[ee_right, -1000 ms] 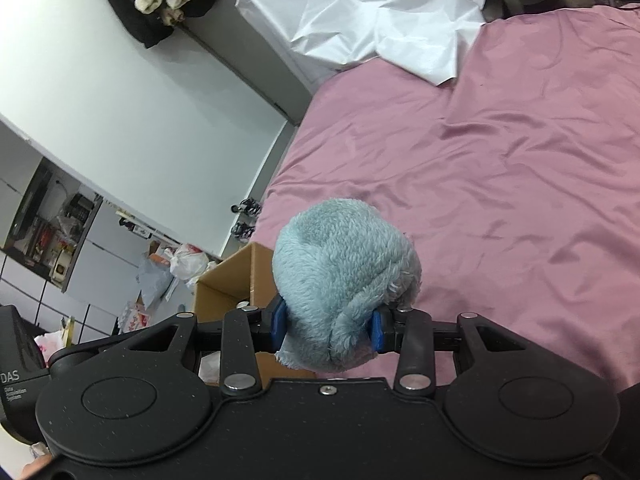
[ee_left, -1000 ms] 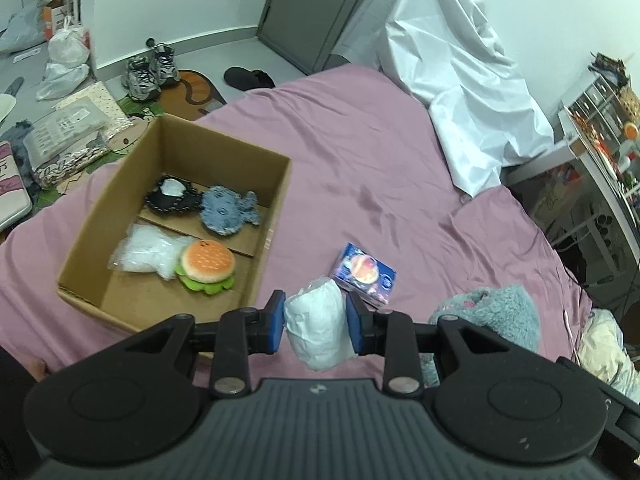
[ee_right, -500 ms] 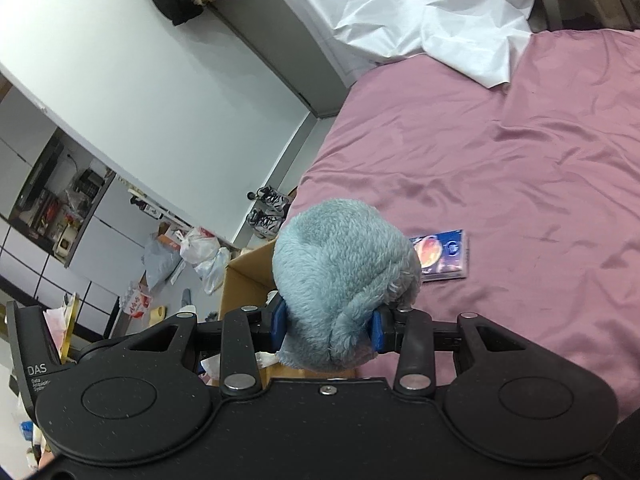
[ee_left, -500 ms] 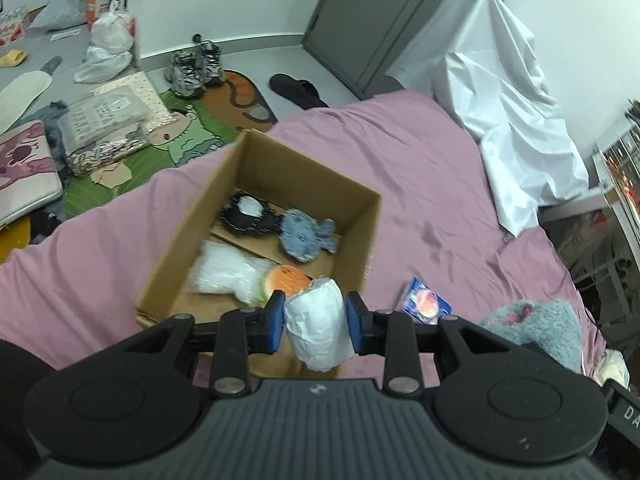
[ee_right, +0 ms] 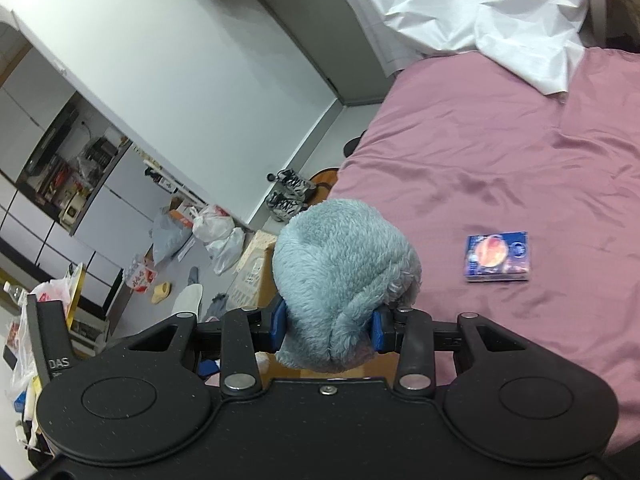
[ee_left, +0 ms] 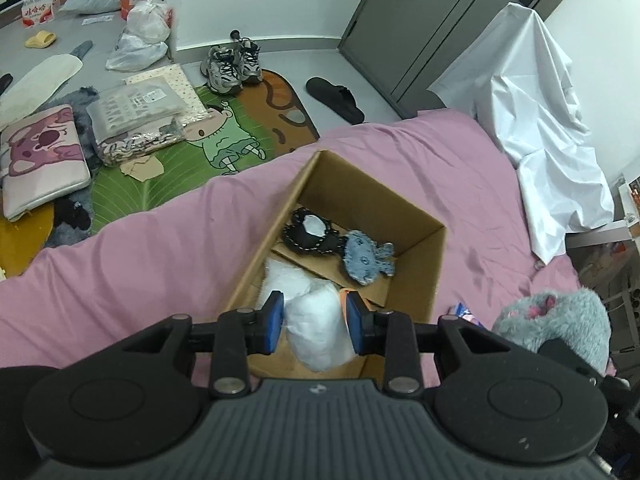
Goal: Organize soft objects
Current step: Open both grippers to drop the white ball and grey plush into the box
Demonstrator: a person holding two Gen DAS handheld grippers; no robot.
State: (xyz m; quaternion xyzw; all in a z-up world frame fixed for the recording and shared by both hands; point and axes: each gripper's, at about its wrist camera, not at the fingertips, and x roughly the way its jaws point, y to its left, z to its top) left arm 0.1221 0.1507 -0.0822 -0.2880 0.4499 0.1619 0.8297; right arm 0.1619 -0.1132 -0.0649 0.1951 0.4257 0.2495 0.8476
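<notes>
The left tool sits low in the centre of its frame, its blue pads pinching a white bag of soft stuffing that hangs over the near end of an open box. The box stands on a pink bed in the middle of the frame. Inside it, toward the far end, lie a black toy with a white middle and a blue plush fish just beside it, while another white bag lies nearer the tool, and a sliver of orange shows at the right pad (too hidden to name).

The right tool is low in the centre of its own frame, pressed onto a grey plush that bulges up past both pads and hides most of the view ahead. The same plush shows at the lower right of the left view, beside the box. A small blue pack with an orange picture lies flat on the bed at the right of the right view, well apart from the plush. A white sheet drapes over the bed's far edge at the upper right, and sneakers stand on the floor at the upper middle of the left view
</notes>
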